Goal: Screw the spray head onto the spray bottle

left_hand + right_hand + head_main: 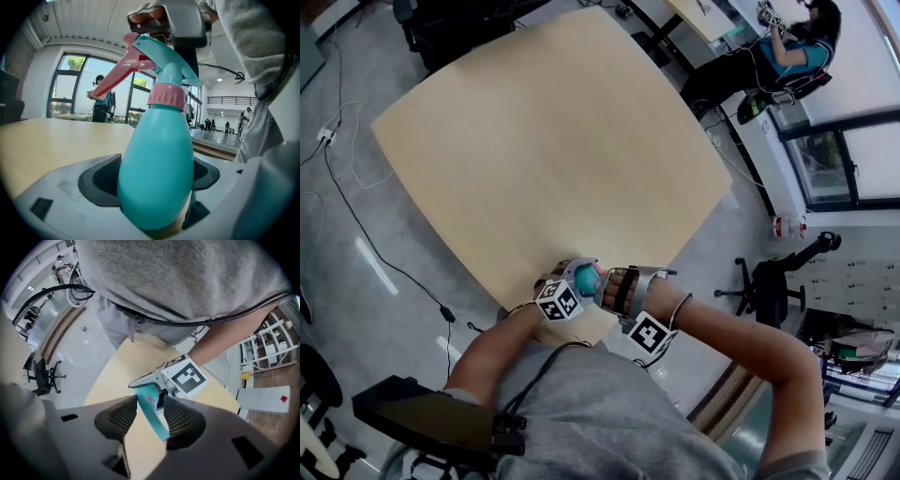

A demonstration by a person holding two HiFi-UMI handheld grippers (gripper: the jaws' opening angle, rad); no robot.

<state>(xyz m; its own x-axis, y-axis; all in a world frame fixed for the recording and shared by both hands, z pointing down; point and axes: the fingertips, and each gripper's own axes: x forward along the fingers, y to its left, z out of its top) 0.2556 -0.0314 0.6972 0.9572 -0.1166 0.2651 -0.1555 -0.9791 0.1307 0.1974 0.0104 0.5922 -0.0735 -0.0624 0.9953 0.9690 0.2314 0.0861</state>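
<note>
A teal spray bottle stands upright between the pads of my left gripper, which is shut on its body. On the bottle's neck sits the spray head, teal with a pink collar and a pink trigger. My right gripper reaches over the head from above. In the right gripper view the head's teal top lies slantwise between the jaws, which stand apart around it without clamping it. Both grippers meet at the near edge of the wooden table.
The table's near corner lies right under the grippers, with grey floor beyond it. Cables trail on the floor at the left. A black office chair stands at the right. A seated person is far off at the top right.
</note>
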